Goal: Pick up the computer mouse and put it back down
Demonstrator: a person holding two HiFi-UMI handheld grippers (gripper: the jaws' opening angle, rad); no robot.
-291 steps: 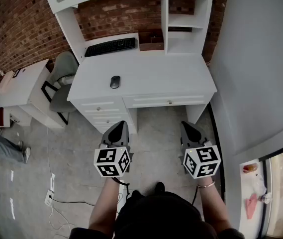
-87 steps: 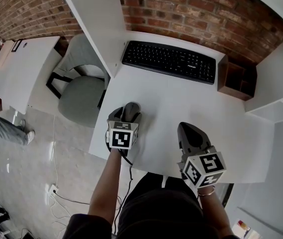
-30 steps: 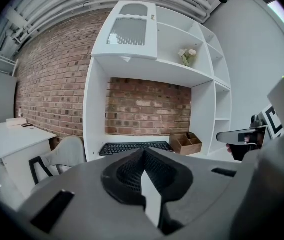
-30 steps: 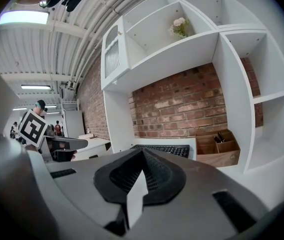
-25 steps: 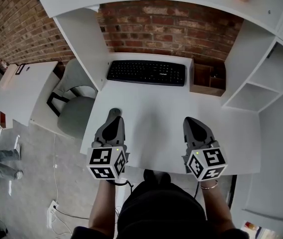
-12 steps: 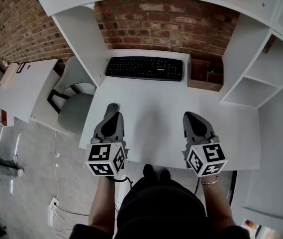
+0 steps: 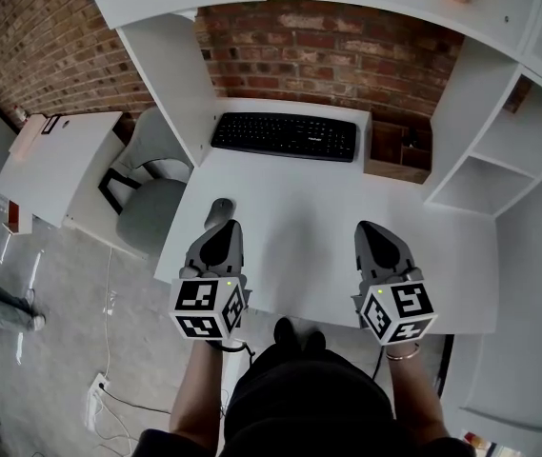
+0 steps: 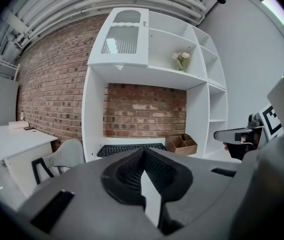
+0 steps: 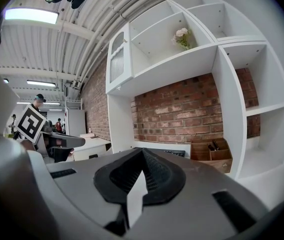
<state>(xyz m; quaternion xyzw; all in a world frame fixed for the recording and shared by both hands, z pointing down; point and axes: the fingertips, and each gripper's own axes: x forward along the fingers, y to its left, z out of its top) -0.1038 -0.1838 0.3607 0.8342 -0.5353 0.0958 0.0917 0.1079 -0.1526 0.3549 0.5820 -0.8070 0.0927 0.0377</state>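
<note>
**Both grippers shut and empty, mouse lying on the desk**

The left gripper (image 7: pixel 223 228) has its jaws pressed together with nothing between them, as its own view shows (image 8: pixel 142 156). The right gripper (image 7: pixel 368 231) is clenched the same way and also holds nothing (image 9: pixel 142 159). Both are held over the front part of the white desk (image 7: pixel 299 227), well apart from each other and pointing toward the brick wall.

The computer mouse (image 7: pixel 217 208) sits on the desk near its left front corner, just beyond the left gripper's tip and partly covered by it. Whether the two touch cannot be told.

Farther back, a black keyboard (image 7: pixel 285 136) lies against the wall, with a wooden organiser (image 7: pixel 399 152) just to its right. A grey chair (image 7: pixel 149 212) stands left of the desk.
</note>
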